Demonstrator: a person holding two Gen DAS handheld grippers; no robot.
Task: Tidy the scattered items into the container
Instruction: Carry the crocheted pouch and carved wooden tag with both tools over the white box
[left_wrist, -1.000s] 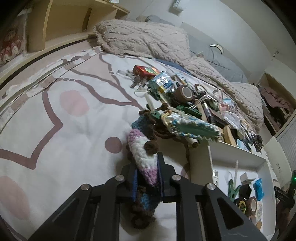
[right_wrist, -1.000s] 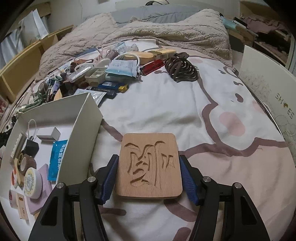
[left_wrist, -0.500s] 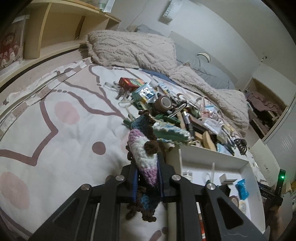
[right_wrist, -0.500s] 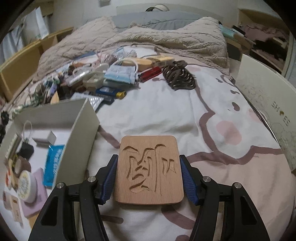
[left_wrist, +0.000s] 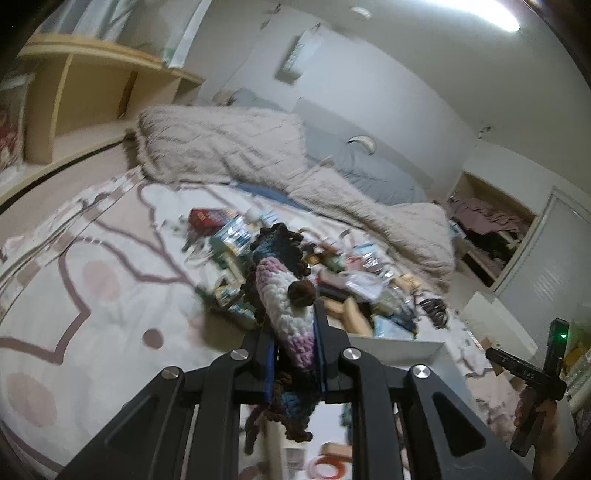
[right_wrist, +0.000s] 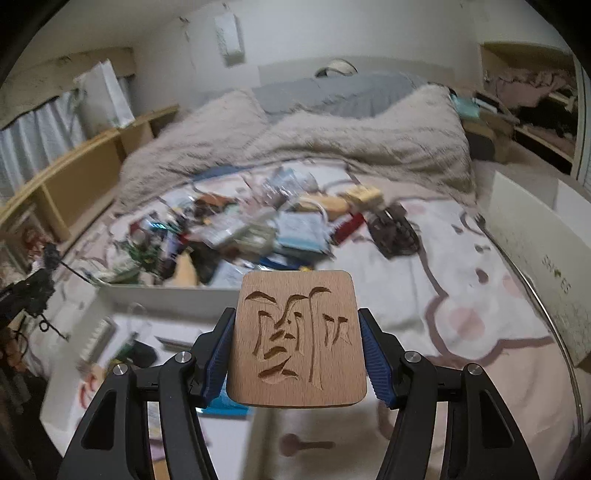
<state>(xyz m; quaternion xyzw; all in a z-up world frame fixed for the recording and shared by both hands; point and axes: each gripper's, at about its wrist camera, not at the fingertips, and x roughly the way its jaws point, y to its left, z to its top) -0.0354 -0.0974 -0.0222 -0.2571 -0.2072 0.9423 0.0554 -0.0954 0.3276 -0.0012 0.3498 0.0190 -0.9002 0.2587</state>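
My left gripper (left_wrist: 295, 325) is shut on a crocheted piece (left_wrist: 284, 295) of pink, white, blue and brown yarn, lifted off the bed. My right gripper (right_wrist: 297, 332) is shut on a wooden plaque (right_wrist: 297, 336) with carved characters, held flat between the blue pads above the bed. The white container (right_wrist: 166, 299) sits at lower left in the right wrist view, with several small items inside; its far wall (left_wrist: 399, 349) shows just beyond the left gripper. A pile of scattered items (right_wrist: 258, 225) lies across the middle of the bed.
A beige blanket (right_wrist: 332, 144) is bunched at the head of the bed. A dark hair claw (right_wrist: 397, 230) lies right of the pile. A white shoe box (right_wrist: 546, 258) stands along the bed's right side. Wooden shelves (left_wrist: 92, 92) run along the left. The other hand-held gripper (left_wrist: 535, 384) shows at the left view's right edge.
Both grippers have risen off the bed with their items still held. The views have tilted up, and the pile and container now sit lower and farther away.
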